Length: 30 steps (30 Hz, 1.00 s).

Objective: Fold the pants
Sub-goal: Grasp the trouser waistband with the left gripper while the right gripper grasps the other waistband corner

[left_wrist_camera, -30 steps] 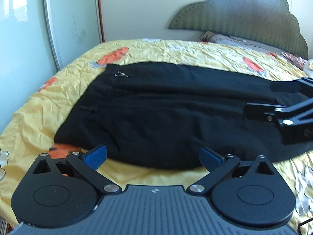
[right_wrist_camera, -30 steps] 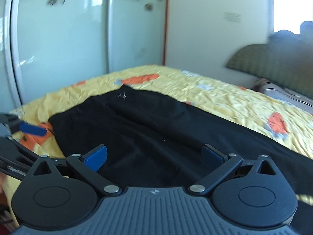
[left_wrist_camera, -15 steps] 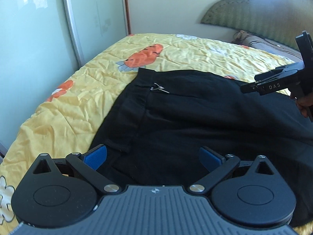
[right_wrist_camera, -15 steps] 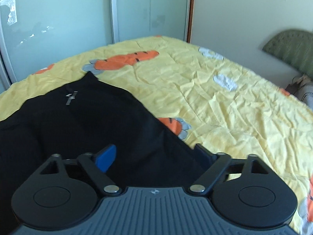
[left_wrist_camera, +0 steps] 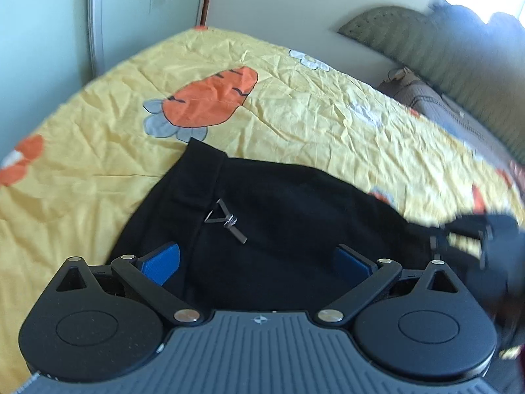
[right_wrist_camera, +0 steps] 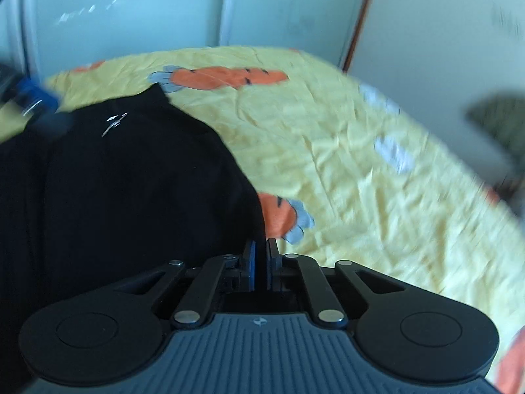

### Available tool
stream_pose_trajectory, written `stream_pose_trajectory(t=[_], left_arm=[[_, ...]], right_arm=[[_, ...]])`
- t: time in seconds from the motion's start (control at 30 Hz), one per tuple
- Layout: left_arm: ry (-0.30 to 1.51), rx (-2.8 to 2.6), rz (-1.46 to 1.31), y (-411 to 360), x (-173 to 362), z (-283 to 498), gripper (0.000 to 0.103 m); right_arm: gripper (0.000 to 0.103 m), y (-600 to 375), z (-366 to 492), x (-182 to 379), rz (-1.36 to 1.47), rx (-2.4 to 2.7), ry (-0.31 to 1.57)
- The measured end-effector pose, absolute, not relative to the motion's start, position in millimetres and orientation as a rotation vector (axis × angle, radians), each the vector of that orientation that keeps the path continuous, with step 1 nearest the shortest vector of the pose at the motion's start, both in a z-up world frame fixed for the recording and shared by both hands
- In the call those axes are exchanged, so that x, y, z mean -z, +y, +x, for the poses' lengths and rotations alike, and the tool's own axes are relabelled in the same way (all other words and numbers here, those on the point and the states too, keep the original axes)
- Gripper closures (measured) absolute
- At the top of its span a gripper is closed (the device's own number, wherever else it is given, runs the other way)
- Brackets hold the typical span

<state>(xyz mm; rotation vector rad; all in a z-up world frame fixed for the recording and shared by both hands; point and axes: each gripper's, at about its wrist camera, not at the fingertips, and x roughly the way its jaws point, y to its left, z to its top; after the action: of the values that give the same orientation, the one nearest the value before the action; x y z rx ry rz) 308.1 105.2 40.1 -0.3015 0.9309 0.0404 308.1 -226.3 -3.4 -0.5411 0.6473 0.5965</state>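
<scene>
Left wrist view, over the bed: I hold my left gripper (left_wrist_camera: 257, 259) with its jaws spread wide above one pair of black pants (left_wrist_camera: 279, 216), two blue pads (left_wrist_camera: 162, 259) showing on either side of the cloth and closing on nothing. The pants lie flat on the yellow bedspread (left_wrist_camera: 295, 98), waistband end toward the camera, with one small metal clasp (left_wrist_camera: 226, 218) showing near the waistband seam. My right gripper (left_wrist_camera: 472, 239) appears as a dark blur at the right edge, low over the far side of the pants. From the right wrist view, that gripper (right_wrist_camera: 261, 262) has its two blue pads (right_wrist_camera: 251, 262) drawn almost together, pinched on the black edge of the pants (right_wrist_camera: 131, 180) where the cloth meets the bedspread (right_wrist_camera: 361, 180). Three whole orange carrot prints can be counted on the bedspread there, with one more cut off at the lower right. One green padded headboard (left_wrist_camera: 443, 42) stands behind the bed, and one pale sliding wardrobe door (right_wrist_camera: 131, 16) fills the wall beyond. Much of the right wrist view is smeared by motion.
</scene>
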Motion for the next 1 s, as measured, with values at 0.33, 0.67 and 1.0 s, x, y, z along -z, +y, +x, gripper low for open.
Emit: stream_pose_trajectory(t=[0.33,0.67,1.0], left_arm=[[1.0,-0.005,-0.775,147.8,-19.3,369.7,0.007],[0.96,-0.009,-0.83,157.3,-12.1,343.6,0.096],[0.871,0.024,-0.812,156.6,-24.1,311.5,0.096]], right_arm=[[0.097,-189.7,190.3,2.7,-0.897,-0.631,0.394],[0.097,-194.5,198.7,8.0,-0.812,-0.571,0.403],[0.076,-206.7,211.4,-11.5,-0.687,-0.491,0.441]])
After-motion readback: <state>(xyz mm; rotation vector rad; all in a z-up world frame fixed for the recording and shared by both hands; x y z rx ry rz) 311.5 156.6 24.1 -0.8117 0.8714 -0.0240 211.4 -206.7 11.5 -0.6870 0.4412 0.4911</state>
